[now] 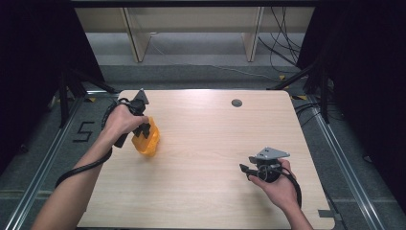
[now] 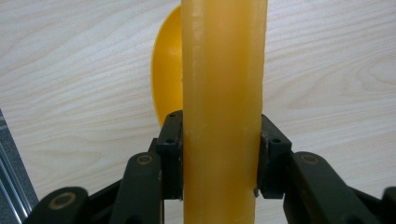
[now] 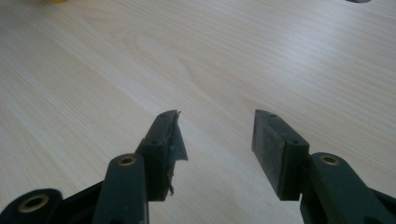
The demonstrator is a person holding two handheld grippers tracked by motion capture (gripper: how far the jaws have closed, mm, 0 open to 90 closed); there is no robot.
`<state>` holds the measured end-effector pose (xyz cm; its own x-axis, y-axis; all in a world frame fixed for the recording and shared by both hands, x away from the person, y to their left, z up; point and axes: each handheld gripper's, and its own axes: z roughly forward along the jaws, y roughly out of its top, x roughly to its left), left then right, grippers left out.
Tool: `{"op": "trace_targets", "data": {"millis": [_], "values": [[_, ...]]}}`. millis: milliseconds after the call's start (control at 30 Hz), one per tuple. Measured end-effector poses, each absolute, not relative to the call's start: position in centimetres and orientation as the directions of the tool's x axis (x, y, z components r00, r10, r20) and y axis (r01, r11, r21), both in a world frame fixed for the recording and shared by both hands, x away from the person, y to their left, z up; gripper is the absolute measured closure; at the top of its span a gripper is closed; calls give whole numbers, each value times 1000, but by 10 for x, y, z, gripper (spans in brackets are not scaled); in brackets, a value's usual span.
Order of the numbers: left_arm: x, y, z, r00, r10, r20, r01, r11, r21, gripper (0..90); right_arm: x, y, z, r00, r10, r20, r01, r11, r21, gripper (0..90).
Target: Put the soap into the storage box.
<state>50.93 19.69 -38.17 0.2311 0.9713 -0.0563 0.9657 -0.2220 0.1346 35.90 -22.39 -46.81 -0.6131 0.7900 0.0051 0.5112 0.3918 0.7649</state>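
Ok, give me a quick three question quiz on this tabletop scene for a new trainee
1. True or false: the left gripper is shut on the yellow scoop.
2. How do the right gripper's jaws stand? A) open, nothing between them B) clamped on the scoop C) clamped on a cable
3. What small round thing sits in the wooden table near its far edge?

Key
1. True
2. A
3. A dark grey round cap

Lab: black curtains (image 1: 28,57), floor rails (image 1: 43,158), loose cables (image 1: 282,48), table (image 1: 210,158).
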Motion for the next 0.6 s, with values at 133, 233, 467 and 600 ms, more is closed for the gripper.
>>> {"op": "trace_targets", "data": {"millis": [133,233,467,600], "values": [[510,196,-383,222,974,-51,968,-213,134,606,359,-224,-468,-615,788,3,507,393,767,514],[511,197,-384,253,967,-35,960,-246,133,606,359,-223,-468,-611,792,11,516,387,764,514],[512,193,-386,220,974,-48,968,-212,131,606,358,-223,-467,-605,796,23,527,379,760,514],[512,194,-388,215,975,-52,969,-207,137,606,358,-223,-468,-611,791,15,519,387,762,513]]}}
